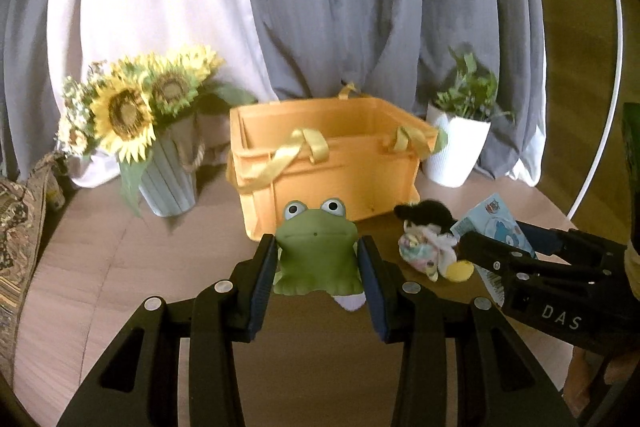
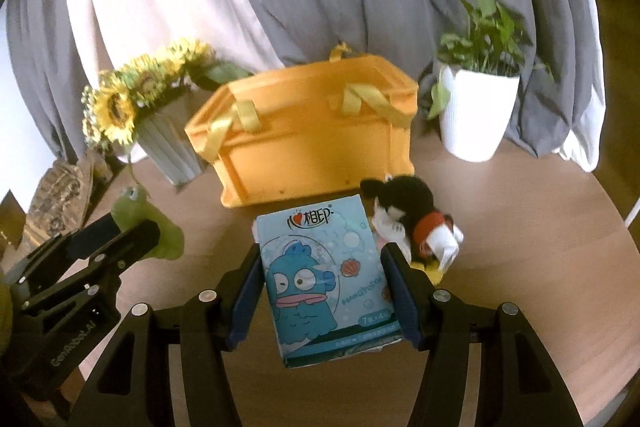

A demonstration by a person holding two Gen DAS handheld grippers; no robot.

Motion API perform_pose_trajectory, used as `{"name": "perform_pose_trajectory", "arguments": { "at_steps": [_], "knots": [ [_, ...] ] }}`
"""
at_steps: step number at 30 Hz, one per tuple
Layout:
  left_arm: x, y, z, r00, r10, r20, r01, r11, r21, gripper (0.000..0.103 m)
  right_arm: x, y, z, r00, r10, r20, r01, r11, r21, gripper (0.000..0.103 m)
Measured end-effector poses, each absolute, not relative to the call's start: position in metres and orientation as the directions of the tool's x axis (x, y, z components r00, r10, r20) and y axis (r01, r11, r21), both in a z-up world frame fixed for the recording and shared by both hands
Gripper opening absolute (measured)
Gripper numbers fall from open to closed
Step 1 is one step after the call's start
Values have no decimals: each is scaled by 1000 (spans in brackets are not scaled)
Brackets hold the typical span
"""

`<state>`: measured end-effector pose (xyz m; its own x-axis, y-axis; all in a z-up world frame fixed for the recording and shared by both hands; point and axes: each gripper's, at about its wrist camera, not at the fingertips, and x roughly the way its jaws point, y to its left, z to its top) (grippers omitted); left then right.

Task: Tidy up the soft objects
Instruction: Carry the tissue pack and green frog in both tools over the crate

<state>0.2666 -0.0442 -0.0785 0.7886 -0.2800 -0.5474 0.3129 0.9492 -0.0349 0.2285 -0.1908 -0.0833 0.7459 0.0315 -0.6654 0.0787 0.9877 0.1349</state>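
Left wrist view: the left gripper [image 1: 318,259] squeezed the frog [image 1: 316,247] between its fingers; the right gripper [image 2: 326,283] squeezed the tissue pack [image 2: 324,279]. Carrying step; next, probably into the orange box [image 1: 340,163] ahead of the fingers.

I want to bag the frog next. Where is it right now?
The green frog is clamped in the left tongs, in front of the orange basket, left of the black plush toy.

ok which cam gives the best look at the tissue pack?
Right wrist view: the tissue pack fills the centre, printed face up, clamped between the right tool. The left wrist view catches only a blue corner of it behind the right tool and the plush toy.
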Motion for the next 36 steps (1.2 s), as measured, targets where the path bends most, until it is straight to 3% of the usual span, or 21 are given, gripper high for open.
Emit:
{"name": "perform_pose_trajectory", "arguments": {
  "at_steps": [36],
  "knots": [
    [311, -55, 0, 916, -239, -322, 252, 968, -4, 41, 270, -199, 7, 903, 82, -421, -31, 991, 127, 60]
  ]
}}
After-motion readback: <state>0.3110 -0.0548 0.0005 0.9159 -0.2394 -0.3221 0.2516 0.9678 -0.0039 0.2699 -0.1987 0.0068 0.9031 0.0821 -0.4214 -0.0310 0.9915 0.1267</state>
